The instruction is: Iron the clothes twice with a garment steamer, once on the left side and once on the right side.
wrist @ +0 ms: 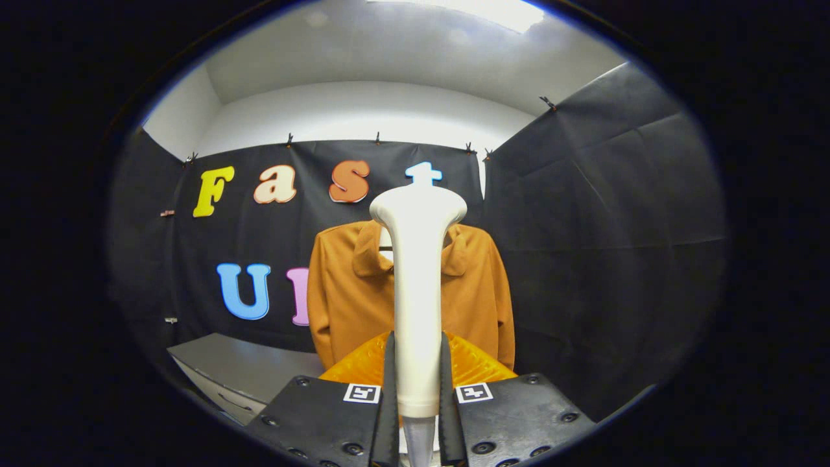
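Observation:
A white garment steamer [417, 292] stands upright between my two fingers, its handle clamped by both of them and its wide head at the top. My gripper [417, 370] is shut on that handle. Beyond the steamer hangs an orange-brown collared garment [343, 292], facing me, against the black cloth wall. The steamer covers the middle of the garment from collar to hem. The steamer head sits level with the collar and looks apart from the fabric, though the distance is hard to judge.
A grey table or cabinet [240, 366] stands low to the left of the garment. Black cloth walls [603, 227] close the booth behind and to the right. White wall and ceiling [363, 104] rise above the cloth.

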A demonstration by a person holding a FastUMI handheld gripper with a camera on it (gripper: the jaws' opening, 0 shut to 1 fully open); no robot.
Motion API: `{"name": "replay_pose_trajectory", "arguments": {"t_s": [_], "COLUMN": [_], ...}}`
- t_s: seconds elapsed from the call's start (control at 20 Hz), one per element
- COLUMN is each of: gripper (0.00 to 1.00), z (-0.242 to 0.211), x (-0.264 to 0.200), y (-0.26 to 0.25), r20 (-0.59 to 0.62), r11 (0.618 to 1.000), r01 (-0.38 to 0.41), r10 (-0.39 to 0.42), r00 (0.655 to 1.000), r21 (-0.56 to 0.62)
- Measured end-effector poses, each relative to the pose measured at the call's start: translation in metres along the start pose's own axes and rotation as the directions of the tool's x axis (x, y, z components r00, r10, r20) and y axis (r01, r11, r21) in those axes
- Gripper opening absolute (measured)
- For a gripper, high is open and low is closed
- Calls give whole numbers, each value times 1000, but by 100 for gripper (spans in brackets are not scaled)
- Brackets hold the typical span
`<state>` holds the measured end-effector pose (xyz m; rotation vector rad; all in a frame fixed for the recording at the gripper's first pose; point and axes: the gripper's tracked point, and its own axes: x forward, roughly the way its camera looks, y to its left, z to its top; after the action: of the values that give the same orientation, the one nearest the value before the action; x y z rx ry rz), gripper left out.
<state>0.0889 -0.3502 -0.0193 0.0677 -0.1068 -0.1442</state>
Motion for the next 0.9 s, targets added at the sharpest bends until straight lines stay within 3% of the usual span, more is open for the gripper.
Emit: {"name": "replay_pose_trajectory", "arguments": {"t_s": [0.25,0.5,0.9], "gripper": [27,28,28], "z": [-17,-57,-134], "x": [51,90,109], "y": [-37,-52,-59], "r20": [-14,-81,-205], "r11": [999,999,998], "r01": [52,52,50], "r10": [-52,-53,-43], "r00": [999,995,978], "r21": [-12,-7,32]}}
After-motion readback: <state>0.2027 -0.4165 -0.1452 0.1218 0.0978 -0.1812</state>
